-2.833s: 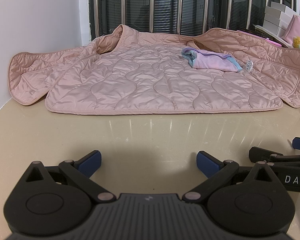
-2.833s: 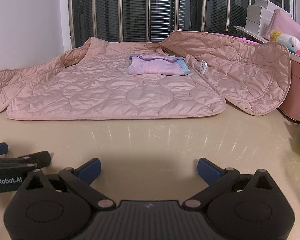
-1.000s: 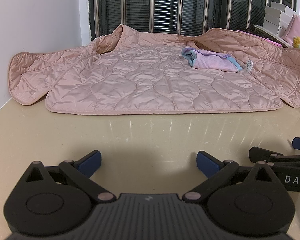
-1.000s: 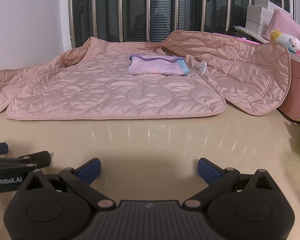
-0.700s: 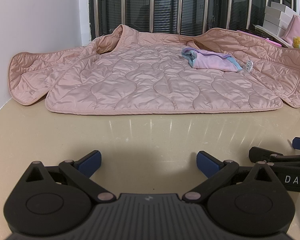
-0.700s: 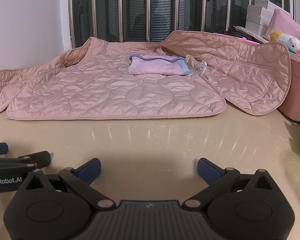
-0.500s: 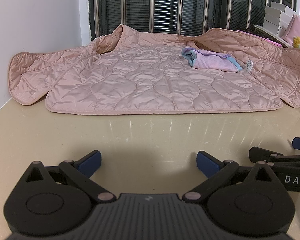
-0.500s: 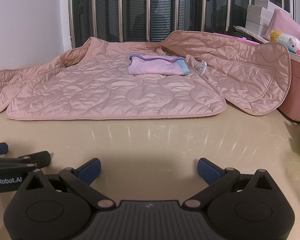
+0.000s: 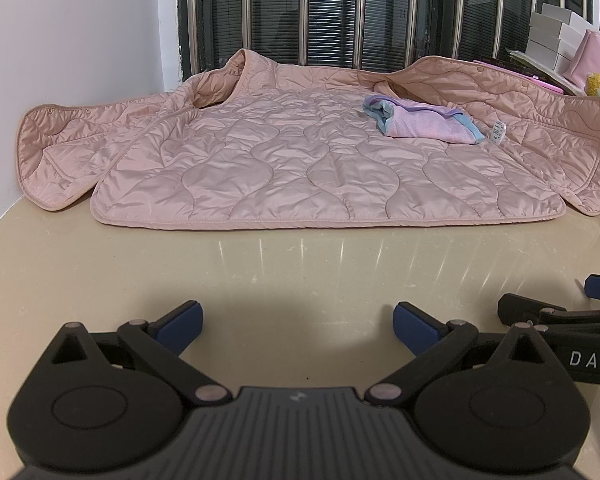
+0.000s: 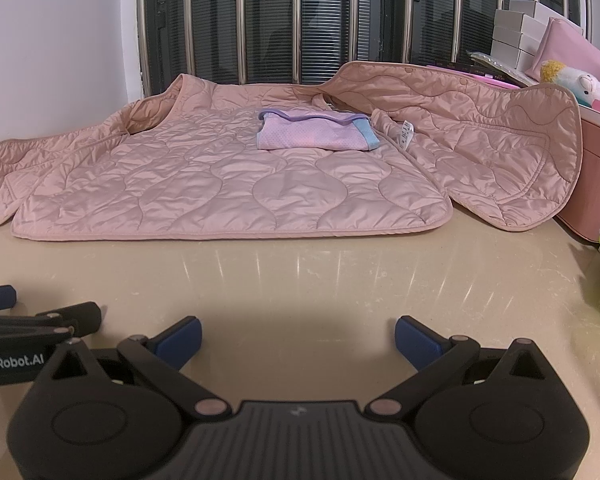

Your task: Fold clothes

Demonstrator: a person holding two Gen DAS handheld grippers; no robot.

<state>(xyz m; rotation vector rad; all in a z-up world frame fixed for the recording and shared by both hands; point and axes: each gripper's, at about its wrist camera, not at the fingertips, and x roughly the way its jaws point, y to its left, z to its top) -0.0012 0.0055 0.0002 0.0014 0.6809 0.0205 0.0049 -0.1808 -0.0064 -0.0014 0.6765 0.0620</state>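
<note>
The quilted pink jacket (image 9: 324, 160) lies spread open, lining up, well ahead of both grippers on the beige countertop (image 9: 300, 272). It looks soft, puffy and light, its satin sheen likely slippery; the piped hem nearest the grippers, or a front panel's edge, seems the surest hold. On it, ahead and to the right, rests a small folded lilac garment (image 10: 316, 132), thin and limp. The left gripper (image 9: 296, 322) and right gripper (image 10: 298, 334) rest spread apart, empty.
</note>
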